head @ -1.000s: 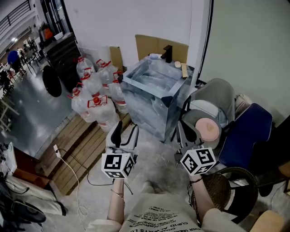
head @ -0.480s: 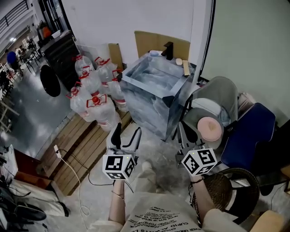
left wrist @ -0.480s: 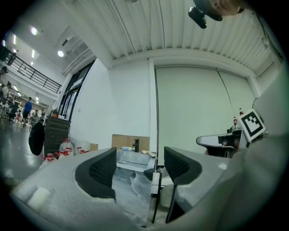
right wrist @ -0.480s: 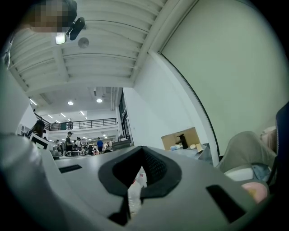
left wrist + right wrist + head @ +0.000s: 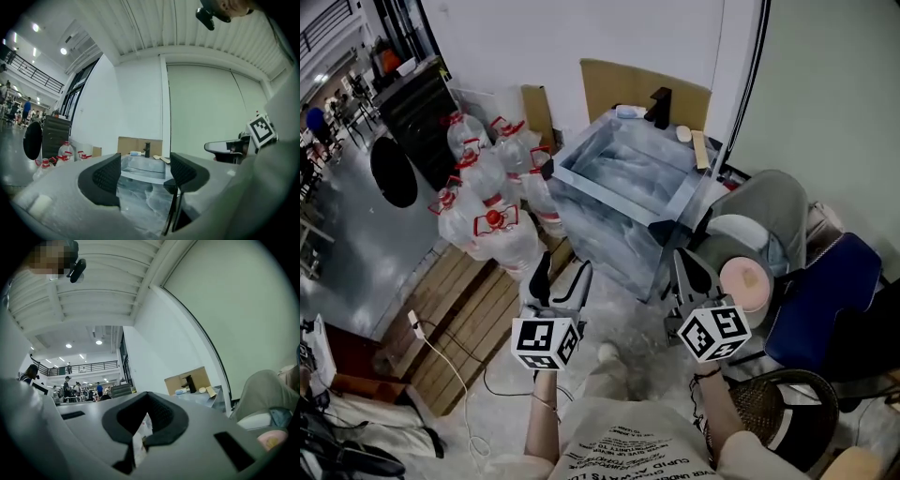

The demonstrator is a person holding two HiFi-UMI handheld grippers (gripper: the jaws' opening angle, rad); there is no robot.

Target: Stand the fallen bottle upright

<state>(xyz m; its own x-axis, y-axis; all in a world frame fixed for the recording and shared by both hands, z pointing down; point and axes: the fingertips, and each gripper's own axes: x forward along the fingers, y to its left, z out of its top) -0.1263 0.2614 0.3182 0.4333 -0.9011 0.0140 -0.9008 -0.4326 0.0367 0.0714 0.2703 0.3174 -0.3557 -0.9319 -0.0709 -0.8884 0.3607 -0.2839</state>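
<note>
A small white bottle [image 5: 625, 112] lies on its side on the far rim of the marble-patterned sink [image 5: 574, 161], beside a black tap [image 5: 660, 105]. The bottle [image 5: 135, 153] also shows small in the left gripper view, well beyond the jaws. My left gripper [image 5: 562, 274] [image 5: 143, 171] is held level in front of the sink; its jaws have just been opening and stand open with nothing between them. My right gripper [image 5: 692, 272] [image 5: 145, 420] is alongside, pads together, holding nothing. Both are well short of the bottle.
Several large water jugs [image 5: 492, 220] with red caps stand left of the sink by a wooden pallet [image 5: 459, 319]. A white cable [image 5: 441, 352] crosses the floor. A grey chair [image 5: 764, 202] and a blue chair [image 5: 820, 291] crowd the right side.
Both grippers have moved forward toward the sink, which now sits closer in the head view. The left jaws stand slightly wider than a second ago.
</note>
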